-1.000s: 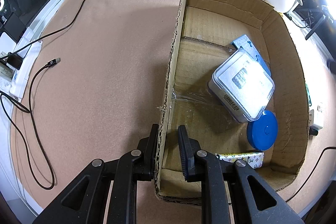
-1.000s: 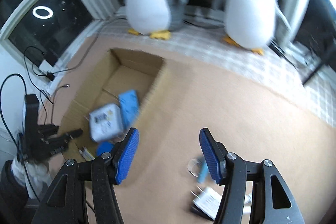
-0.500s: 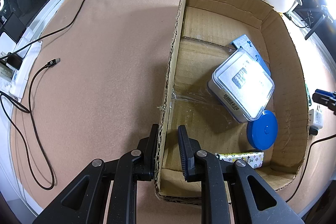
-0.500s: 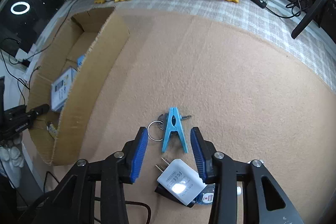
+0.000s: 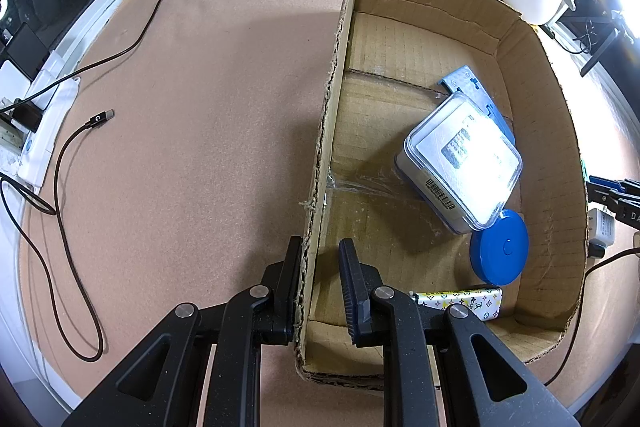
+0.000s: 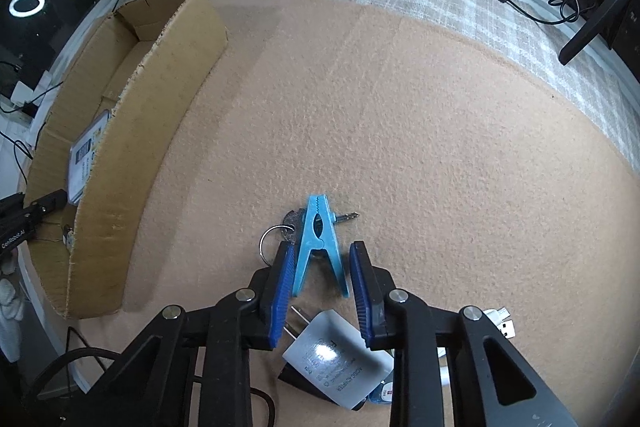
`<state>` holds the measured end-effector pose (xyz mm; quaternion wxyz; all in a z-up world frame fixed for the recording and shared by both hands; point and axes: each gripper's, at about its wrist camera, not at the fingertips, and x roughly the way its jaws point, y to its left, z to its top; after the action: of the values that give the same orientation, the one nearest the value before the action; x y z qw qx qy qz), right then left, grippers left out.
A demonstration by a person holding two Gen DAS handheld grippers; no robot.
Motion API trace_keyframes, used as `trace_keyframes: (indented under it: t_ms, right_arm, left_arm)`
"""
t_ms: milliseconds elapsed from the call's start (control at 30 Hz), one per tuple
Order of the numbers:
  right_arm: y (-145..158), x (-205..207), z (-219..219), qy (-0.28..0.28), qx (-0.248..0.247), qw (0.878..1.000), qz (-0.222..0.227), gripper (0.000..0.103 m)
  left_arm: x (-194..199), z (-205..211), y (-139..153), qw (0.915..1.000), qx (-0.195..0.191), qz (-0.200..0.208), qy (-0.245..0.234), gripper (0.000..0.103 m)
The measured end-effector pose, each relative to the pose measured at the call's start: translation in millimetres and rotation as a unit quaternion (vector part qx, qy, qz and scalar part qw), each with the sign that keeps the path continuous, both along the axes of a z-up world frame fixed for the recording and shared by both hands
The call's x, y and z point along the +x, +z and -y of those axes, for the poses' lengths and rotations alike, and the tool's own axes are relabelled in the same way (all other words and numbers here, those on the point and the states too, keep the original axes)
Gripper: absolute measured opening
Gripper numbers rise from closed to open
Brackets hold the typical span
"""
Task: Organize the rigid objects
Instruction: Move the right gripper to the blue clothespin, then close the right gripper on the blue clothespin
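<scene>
Rough cardboard box; glossy plastic clothespin.

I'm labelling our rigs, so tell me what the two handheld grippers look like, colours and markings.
Both are black, two-fingered tools with angular cut-out arms and silver pivot bolts. The left gripper has black ribbed pads; white lettering shows on its body in the right wrist view. The right gripper has blue ribbed pads.

peg on key | box left | charger nearer camera
</scene>
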<state>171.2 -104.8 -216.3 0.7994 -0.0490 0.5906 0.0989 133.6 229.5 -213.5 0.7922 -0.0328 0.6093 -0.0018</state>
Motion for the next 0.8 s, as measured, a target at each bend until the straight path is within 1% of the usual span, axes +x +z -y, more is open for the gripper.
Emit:
trace_keyframes:
  t_ms: [67, 433, 600, 800]
  right_arm:
    - [-2.0, 1.6, 0.0, 0.000, -0.001, 1.000, -0.002, 0.023]
    - [-3.4, 4.9, 4.5, -0.005, 0.005, 1.000, 0.000, 0.022]
    - [2.4, 2.3, 16.4, -0.025, 0.018, 0.999, 0.006, 0.022]
    - [19.7, -0.9, 16.5, -0.026, 0.028, 0.999, 0.023, 0.022]
  left_arm:
    - [0.0, 0.3, 0.0, 1.0000, 0.000, 0.000, 0.000, 0.019]
    - [0.3, -0.3, -0.1, 1.0000, 0.000, 0.000, 0.000, 0.019]
    - [0.4, -0.3, -0.1, 1.0000, 0.000, 0.000, 0.000, 0.019]
    - [0.5, 0.0, -0.2, 1.0000, 0.000, 0.000, 0.000, 0.019]
